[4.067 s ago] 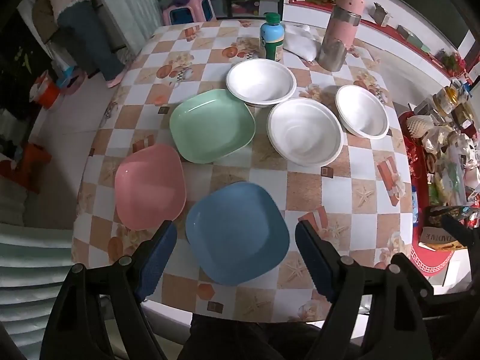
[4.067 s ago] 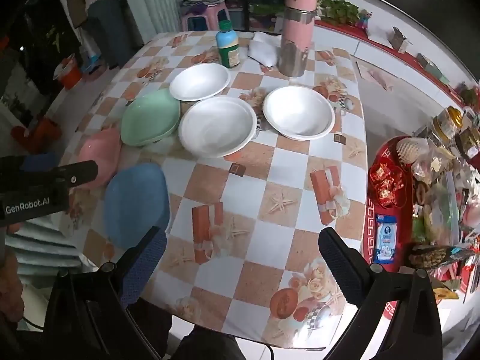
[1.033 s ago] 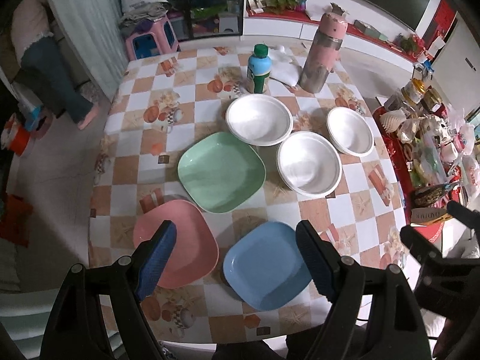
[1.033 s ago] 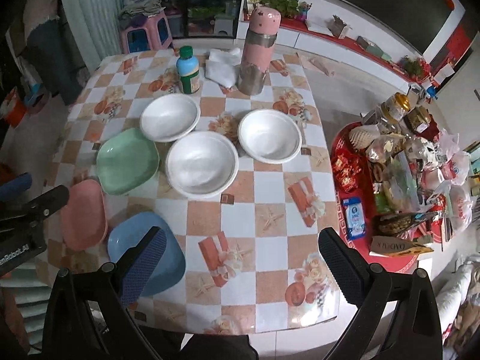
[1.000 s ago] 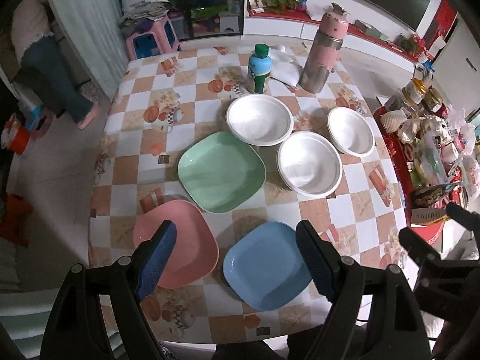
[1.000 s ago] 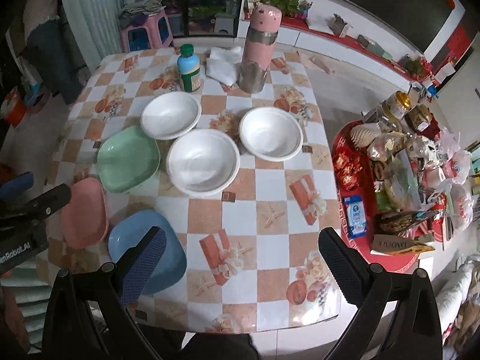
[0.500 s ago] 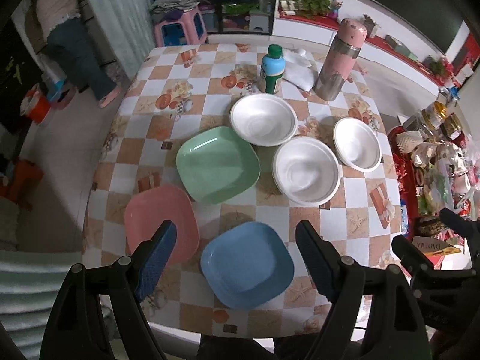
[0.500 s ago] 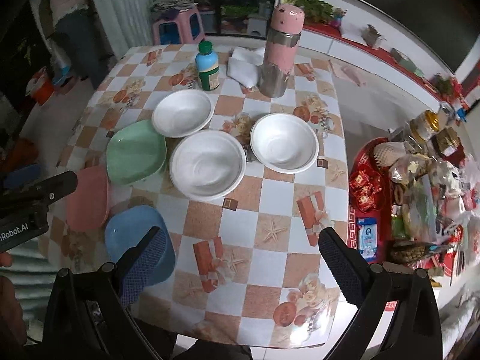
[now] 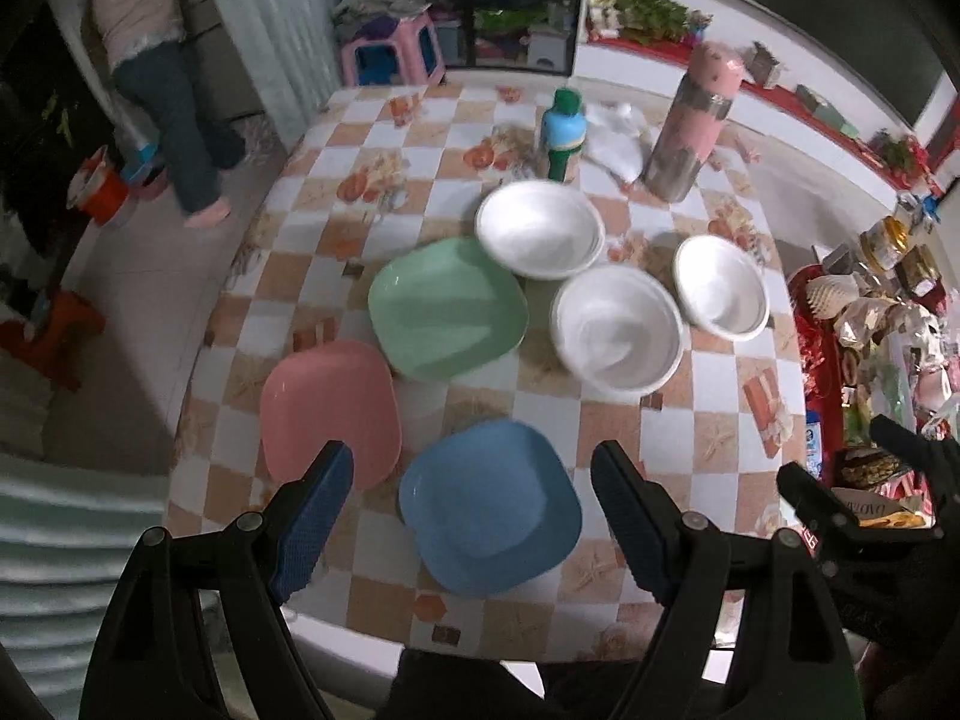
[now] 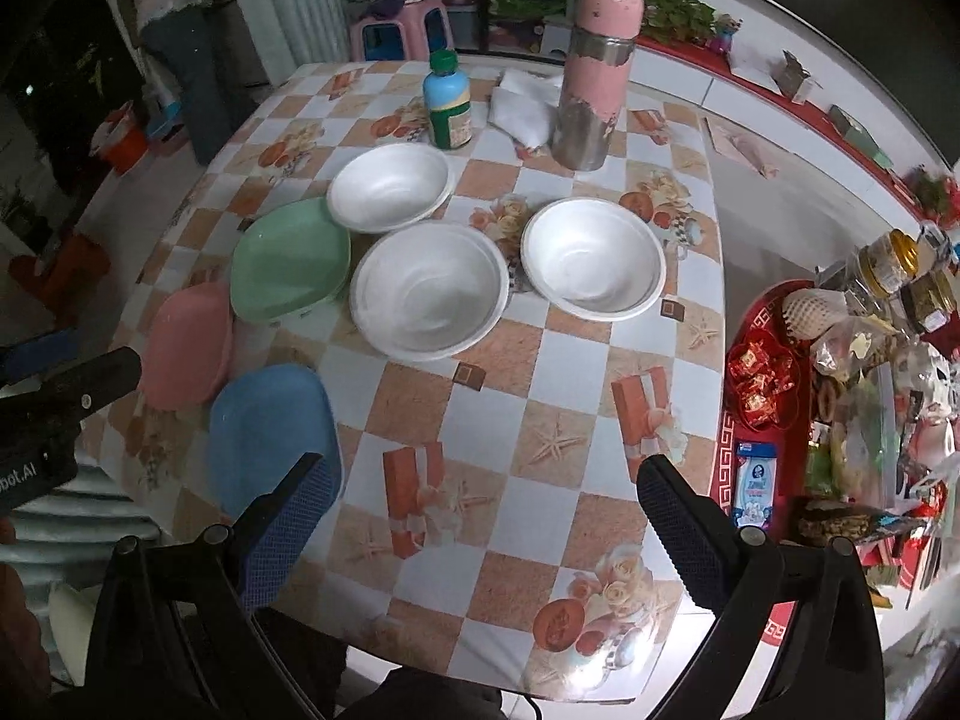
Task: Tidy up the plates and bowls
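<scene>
Three square plates lie on the checkered table: a blue plate [image 9: 489,507] nearest the front edge, a pink plate [image 9: 330,408] to its left, a green plate [image 9: 447,309] behind them. Three white bowls sit beyond: a far bowl [image 9: 540,228], a middle bowl [image 9: 618,330] and a right bowl [image 9: 720,285]. My left gripper [image 9: 474,474] hangs open above the blue plate, holding nothing. My right gripper [image 10: 489,480] hovers open over bare tablecloth near the front edge, with the middle bowl [image 10: 429,291] and right bowl [image 10: 594,258] ahead of it.
A pink thermos [image 10: 591,69], a green-capped bottle [image 10: 447,102] and a white cloth [image 10: 522,105] stand at the table's far end. A red tray [image 10: 780,384] with snacks and jars sits to the right. A person [image 9: 162,72] stands at the far left, near a pink stool [image 9: 393,51].
Both grippers have come down and closer to the table over the last second; the plates and bowls look larger. No dish has shifted, and both grippers stay open.
</scene>
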A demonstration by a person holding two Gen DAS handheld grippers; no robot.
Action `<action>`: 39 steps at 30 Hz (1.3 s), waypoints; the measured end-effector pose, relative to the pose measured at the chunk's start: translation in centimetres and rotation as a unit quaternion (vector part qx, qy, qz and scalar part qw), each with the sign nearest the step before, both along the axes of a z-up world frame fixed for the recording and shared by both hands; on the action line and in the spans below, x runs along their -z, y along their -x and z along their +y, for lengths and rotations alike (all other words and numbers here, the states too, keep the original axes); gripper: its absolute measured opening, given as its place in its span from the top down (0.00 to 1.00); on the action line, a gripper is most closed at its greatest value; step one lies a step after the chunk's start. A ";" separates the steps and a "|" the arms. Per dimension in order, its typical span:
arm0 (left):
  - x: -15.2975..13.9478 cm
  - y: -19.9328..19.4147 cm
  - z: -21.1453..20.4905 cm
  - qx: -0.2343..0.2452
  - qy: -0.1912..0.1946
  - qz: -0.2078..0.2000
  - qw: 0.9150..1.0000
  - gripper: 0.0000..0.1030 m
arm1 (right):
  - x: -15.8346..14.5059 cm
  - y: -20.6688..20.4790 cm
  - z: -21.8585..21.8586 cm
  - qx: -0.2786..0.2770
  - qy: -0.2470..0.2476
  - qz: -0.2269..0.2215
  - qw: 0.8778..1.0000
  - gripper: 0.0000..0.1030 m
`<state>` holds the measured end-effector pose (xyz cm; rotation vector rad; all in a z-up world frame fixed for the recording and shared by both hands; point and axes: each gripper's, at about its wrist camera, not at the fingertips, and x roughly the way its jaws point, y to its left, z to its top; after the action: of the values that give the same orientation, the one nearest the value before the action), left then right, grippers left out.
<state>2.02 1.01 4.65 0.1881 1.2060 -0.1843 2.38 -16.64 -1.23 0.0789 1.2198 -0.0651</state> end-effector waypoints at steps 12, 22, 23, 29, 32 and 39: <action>-0.2 -1.7 2.2 0.037 0.000 0.001 0.999 0.18 | -1.5 -0.5 2.8 0.021 0.034 -0.024 0.999 0.01; 2.9 -1.1 3.8 0.037 0.015 0.051 0.998 0.18 | -0.1 -0.7 3.8 0.035 0.024 0.008 0.999 0.01; 3.3 -0.9 4.0 0.034 0.017 0.058 0.998 0.18 | 0.1 -0.6 3.8 0.035 0.024 0.013 0.999 0.01; 6.0 0.4 4.1 0.030 0.011 0.084 0.996 0.18 | 1.9 -0.6 4.5 0.023 0.021 0.037 0.999 0.01; 6.6 0.8 3.9 0.032 0.005 0.085 0.996 0.18 | 2.8 -0.5 4.8 0.016 0.021 0.047 0.999 0.01; 7.6 1.3 4.0 0.023 0.002 0.093 0.995 0.18 | 3.5 -0.4 5.4 -0.004 0.013 0.046 0.999 0.01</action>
<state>0.72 5.02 -2.92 0.1992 1.3862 -0.2489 2.78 -11.23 -4.78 0.0487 1.3102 -0.0782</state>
